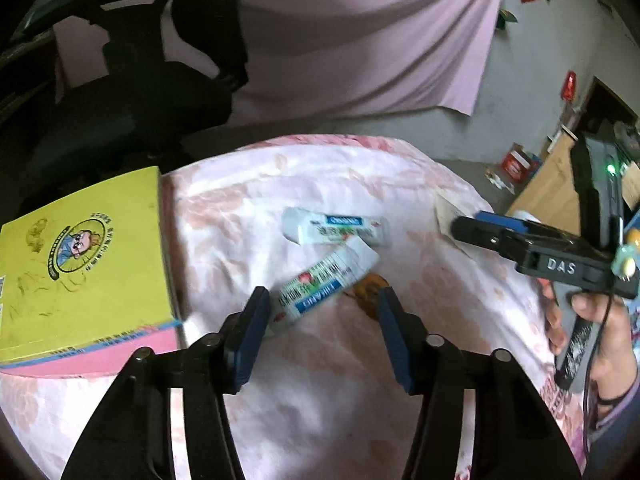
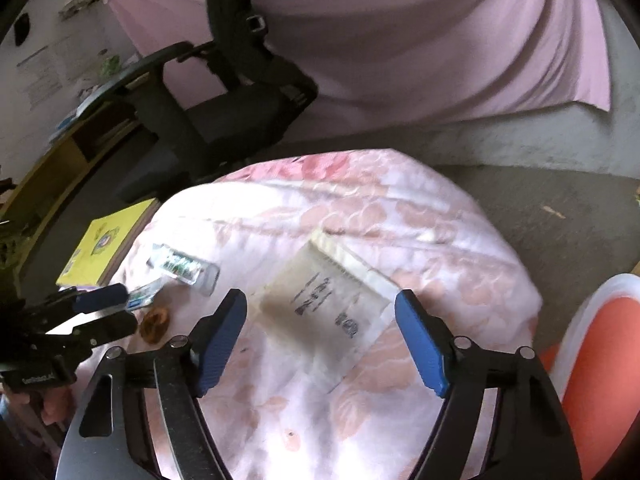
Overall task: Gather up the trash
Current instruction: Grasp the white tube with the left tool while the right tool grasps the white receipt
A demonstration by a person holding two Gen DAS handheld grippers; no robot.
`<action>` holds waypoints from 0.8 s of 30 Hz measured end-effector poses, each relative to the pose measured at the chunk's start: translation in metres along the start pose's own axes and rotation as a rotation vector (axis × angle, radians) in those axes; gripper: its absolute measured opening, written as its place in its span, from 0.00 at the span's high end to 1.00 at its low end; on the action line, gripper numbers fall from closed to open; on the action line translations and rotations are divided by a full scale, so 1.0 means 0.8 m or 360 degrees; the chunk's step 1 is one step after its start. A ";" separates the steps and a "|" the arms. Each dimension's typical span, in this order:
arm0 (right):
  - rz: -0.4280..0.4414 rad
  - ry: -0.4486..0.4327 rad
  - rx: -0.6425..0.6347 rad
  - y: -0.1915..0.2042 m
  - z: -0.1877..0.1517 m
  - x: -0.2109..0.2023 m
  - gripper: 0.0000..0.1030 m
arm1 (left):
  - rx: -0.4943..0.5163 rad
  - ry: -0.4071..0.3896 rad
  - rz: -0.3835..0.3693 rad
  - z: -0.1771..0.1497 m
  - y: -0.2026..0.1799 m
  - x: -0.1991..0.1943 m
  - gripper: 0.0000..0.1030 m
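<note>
Two white tubes with blue and green labels lie on a pink floral cloth. The near tube (image 1: 320, 286) lies between the open fingers of my left gripper (image 1: 322, 312), its lower end by the left finger. The far tube (image 1: 336, 232) lies beyond it. A brown scrap (image 1: 370, 290) sits beside the right finger. My right gripper (image 2: 320, 334) is open just above a flat, stained paper packet (image 2: 324, 312). In the right wrist view the left gripper (image 2: 108, 312) is at the left by the tubes (image 2: 182, 266) and the brown scrap (image 2: 155, 324).
A yellow and pink book (image 1: 80, 272) lies at the left edge of the cloth-covered table (image 1: 320, 400). A black office chair (image 2: 208, 120) stands behind the table. An orange and white bin (image 2: 600, 360) is at the right. A pink sheet hangs on the wall.
</note>
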State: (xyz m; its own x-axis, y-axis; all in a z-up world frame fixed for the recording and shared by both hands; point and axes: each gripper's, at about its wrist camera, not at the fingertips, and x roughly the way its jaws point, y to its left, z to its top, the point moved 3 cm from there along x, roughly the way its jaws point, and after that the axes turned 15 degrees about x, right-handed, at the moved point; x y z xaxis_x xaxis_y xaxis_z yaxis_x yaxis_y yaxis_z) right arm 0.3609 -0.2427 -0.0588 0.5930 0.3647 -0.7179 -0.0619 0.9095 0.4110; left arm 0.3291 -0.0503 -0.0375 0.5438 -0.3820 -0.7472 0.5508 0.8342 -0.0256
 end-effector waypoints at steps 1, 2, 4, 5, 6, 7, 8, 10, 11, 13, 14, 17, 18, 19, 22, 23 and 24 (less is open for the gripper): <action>0.0007 0.0010 -0.0010 0.001 -0.002 -0.002 0.26 | 0.0007 0.0009 -0.0009 -0.001 -0.001 0.001 0.60; 0.0014 0.0022 -0.0023 0.004 -0.004 -0.003 0.26 | 0.0010 0.0019 -0.0008 -0.001 -0.002 0.002 0.64; 0.0013 0.0040 -0.0051 0.007 -0.008 -0.004 0.26 | 0.0000 0.0023 -0.0001 -0.002 -0.002 0.002 0.66; 0.0012 0.0045 -0.0066 0.010 -0.010 -0.005 0.26 | -0.0012 0.0022 -0.0008 -0.001 -0.001 0.003 0.67; 0.0011 0.0048 -0.0076 0.011 -0.009 -0.003 0.26 | -0.0028 0.0019 -0.0006 -0.001 0.000 0.004 0.68; 0.0005 0.0050 -0.0088 0.013 -0.011 -0.003 0.26 | -0.0039 0.0014 0.0016 0.001 0.001 0.005 0.68; -0.0002 0.0049 -0.0095 0.014 -0.011 -0.003 0.26 | -0.0042 0.0007 0.0042 0.002 0.003 0.005 0.68; -0.0011 0.0047 -0.0102 0.016 -0.011 -0.002 0.26 | -0.0051 -0.0008 0.0088 0.004 0.007 0.005 0.68; -0.0012 0.0046 -0.0102 0.016 -0.010 -0.001 0.26 | -0.0068 -0.0018 0.0092 0.005 0.010 0.005 0.67; -0.0014 0.0029 -0.0089 0.015 -0.008 -0.002 0.26 | -0.0095 -0.0030 0.0079 0.007 0.017 0.006 0.67; -0.0013 0.0014 -0.0071 0.013 -0.006 -0.003 0.26 | -0.0102 -0.0032 0.0078 0.009 0.020 0.007 0.67; 0.0001 -0.0016 -0.0018 0.006 0.001 -0.004 0.26 | -0.0100 -0.0010 0.0023 0.012 0.023 0.016 0.67; 0.0007 -0.0018 -0.0002 0.003 0.003 -0.004 0.26 | -0.0087 0.0006 0.0009 0.011 0.022 0.018 0.67; 0.0012 -0.0017 0.0015 0.001 0.004 -0.004 0.26 | -0.0064 0.0018 0.0003 0.011 0.019 0.019 0.67; 0.0030 0.0000 0.0031 -0.001 0.004 -0.002 0.26 | 0.0001 0.0047 -0.0030 0.011 0.010 0.019 0.67; 0.0035 0.0011 0.0023 0.001 0.003 0.000 0.26 | 0.0021 0.0058 -0.0035 0.010 0.006 0.020 0.67; 0.0036 0.0020 0.0015 0.001 0.003 0.000 0.26 | 0.0033 0.0067 -0.0039 0.008 0.002 0.019 0.67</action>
State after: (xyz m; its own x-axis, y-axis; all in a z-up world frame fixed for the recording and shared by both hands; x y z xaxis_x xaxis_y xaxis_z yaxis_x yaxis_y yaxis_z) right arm 0.3628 -0.2420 -0.0574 0.5815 0.3877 -0.7152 -0.0675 0.8991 0.4324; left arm 0.3426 -0.0570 -0.0450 0.5029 -0.3849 -0.7739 0.5769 0.8162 -0.0311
